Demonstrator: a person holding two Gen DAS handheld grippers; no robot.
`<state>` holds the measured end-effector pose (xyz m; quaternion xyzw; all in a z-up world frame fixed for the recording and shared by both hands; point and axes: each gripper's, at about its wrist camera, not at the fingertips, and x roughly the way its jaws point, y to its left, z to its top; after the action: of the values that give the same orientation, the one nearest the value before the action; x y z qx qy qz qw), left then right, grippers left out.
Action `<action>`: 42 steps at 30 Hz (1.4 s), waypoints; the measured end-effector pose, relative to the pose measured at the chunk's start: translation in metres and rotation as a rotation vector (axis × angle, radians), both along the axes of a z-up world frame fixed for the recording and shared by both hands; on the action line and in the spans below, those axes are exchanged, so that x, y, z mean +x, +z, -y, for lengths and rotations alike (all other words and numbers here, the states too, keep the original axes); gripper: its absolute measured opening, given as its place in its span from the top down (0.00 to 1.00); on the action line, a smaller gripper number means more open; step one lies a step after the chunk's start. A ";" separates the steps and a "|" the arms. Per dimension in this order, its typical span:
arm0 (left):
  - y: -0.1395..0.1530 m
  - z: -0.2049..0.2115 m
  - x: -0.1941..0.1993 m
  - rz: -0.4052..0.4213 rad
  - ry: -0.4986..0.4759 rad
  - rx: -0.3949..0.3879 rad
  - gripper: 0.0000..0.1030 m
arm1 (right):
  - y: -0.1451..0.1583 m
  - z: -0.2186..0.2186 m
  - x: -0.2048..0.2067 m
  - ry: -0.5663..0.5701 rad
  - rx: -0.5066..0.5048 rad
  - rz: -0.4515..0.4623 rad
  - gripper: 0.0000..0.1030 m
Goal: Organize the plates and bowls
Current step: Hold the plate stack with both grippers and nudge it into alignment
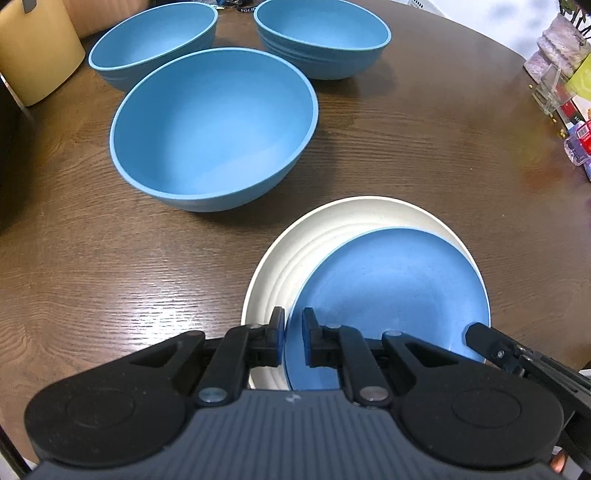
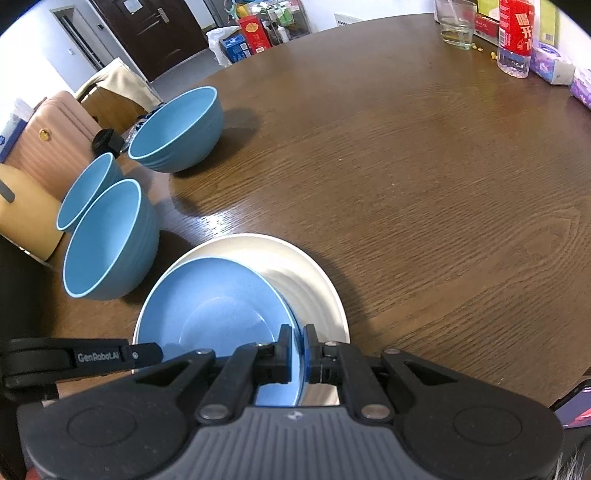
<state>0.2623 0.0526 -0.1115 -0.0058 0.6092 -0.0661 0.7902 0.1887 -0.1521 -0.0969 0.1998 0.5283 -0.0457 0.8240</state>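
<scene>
A small blue plate (image 1: 395,291) lies on a larger white plate (image 1: 306,243) at the near edge of the brown table. My left gripper (image 1: 293,325) is shut on the blue plate's left rim. My right gripper (image 2: 297,341) is shut on the blue plate's (image 2: 218,299) right rim, over the white plate (image 2: 317,280). Three blue bowls stand apart beyond: a near one (image 1: 214,129), a back left one (image 1: 151,40) and a back right one (image 1: 321,33). They also show at the left of the right wrist view (image 2: 107,240).
A beige cushion (image 1: 33,48) and chair sit at the table's left edge. A glass (image 2: 456,22), a red-labelled bottle (image 2: 515,33) and tissue packs (image 2: 554,66) stand at the far right. The table's middle (image 2: 406,166) is bare wood.
</scene>
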 end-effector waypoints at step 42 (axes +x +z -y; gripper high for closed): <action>-0.005 0.001 0.020 -0.012 0.006 -0.008 0.91 | 0.008 0.007 0.003 -0.026 0.027 0.011 0.96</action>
<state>0.2819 0.0515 -0.1166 -0.0113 0.6137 -0.0661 0.7867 0.1920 -0.1587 -0.0894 0.2178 0.5215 -0.0481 0.8236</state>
